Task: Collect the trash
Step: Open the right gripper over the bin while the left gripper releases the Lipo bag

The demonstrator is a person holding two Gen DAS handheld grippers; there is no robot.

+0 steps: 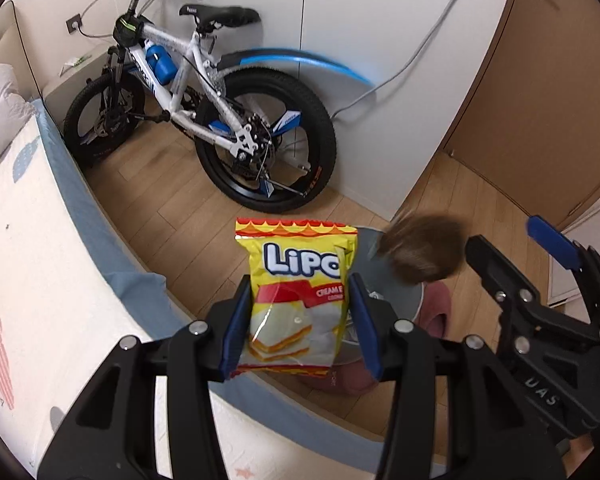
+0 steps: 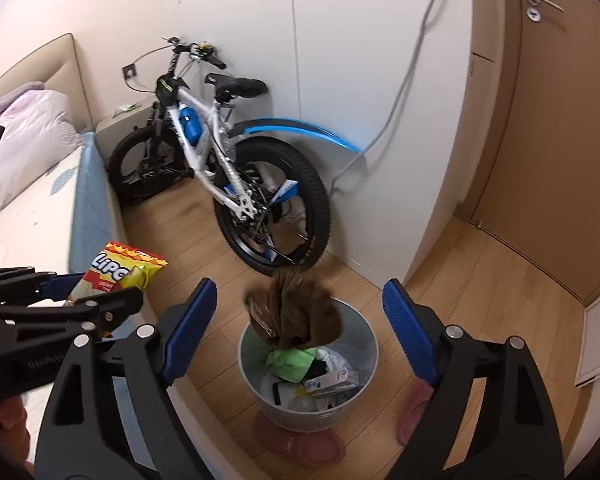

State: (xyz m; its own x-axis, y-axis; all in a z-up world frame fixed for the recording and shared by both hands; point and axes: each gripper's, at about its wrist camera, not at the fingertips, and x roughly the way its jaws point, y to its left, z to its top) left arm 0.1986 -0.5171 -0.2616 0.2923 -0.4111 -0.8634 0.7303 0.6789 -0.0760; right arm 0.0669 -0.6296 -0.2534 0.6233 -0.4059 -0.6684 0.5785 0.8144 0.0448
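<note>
Pale wood plank floor [image 2: 480, 280] runs across the lower half of the frame, evenly lit. White wall panels [image 2: 340, 60] fill the top centre, a grey cable [image 2: 412, 64] drooping down them. A white and blue bicycle [image 2: 228, 160] leans there, centre frame. Upper right, a brown door [image 2: 560, 140] with a metal handle. Left edge, a bed [image 2: 32, 220] with a blue-edged mattress, beige headboard [image 2: 40, 64] behind, small nightstand [image 2: 120, 128] beside it.
</note>
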